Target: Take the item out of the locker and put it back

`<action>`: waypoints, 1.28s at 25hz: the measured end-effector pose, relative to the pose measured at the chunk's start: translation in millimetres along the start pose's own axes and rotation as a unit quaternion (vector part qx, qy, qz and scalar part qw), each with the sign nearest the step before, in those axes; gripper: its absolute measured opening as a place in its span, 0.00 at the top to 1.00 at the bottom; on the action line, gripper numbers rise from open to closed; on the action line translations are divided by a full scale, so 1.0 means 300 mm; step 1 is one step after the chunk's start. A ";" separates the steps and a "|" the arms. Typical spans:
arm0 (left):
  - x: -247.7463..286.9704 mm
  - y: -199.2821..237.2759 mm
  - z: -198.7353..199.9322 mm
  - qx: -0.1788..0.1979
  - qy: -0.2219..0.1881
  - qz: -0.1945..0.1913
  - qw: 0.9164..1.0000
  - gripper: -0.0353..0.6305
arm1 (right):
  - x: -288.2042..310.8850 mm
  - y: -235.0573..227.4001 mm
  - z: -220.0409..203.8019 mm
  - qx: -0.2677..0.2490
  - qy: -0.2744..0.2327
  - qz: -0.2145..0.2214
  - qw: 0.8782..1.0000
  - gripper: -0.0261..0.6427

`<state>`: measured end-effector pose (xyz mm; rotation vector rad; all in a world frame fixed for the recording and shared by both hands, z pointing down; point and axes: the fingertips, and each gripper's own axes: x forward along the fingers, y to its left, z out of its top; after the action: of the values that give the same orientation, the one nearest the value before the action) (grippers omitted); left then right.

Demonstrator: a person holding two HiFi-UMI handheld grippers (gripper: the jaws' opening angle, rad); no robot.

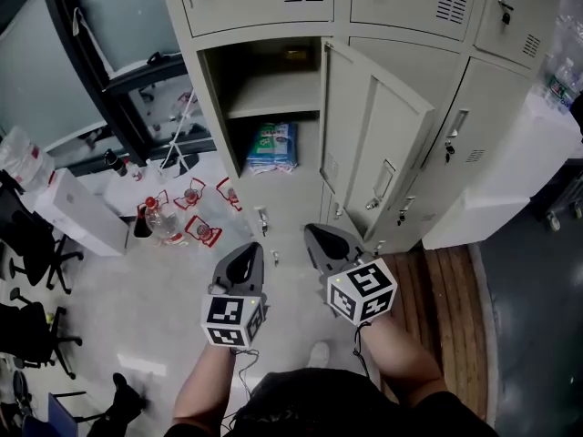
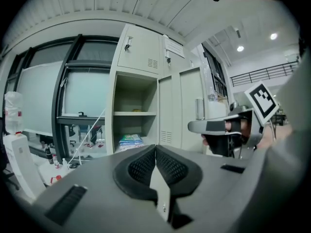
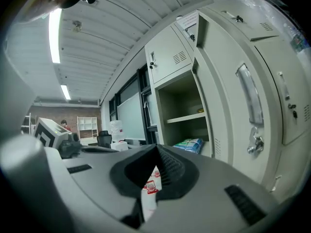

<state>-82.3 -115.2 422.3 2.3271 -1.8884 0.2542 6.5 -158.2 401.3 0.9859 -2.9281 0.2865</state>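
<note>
Left gripper point(image 1: 250, 248): jaws pressed together, nothing in them. Packet point(image 1: 271, 147), blue-green, sits on the floor of the open locker compartment point(image 1: 217, 98), under the single shelf point(image 1: 273, 107) and straight ahead of both grippers but well apart from them. Its long axis seems to run front to back into the locker (hard to be sure at this angle). Right gripper point(image 1: 314, 237): jaws also closed at the tips, empty, just in front of the open door point(image 1: 378, 144). The left one lines up better with the opening and is slightly nearer; the right would need to go around the door edge. Count: one packet, one shelf, one open door, two grippers.
</note>
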 end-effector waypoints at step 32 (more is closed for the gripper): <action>0.433 0.275 0.037 0.079 0.005 -0.008 0.997 0.89 | 0.303 -0.169 -0.043 0.012 0.033 -0.049 0.998 0.96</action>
<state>-136.5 -258.7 439.2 2.4338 -1.9088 0.4271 -35.7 -249.6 430.9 1.0966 -2.8132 0.3444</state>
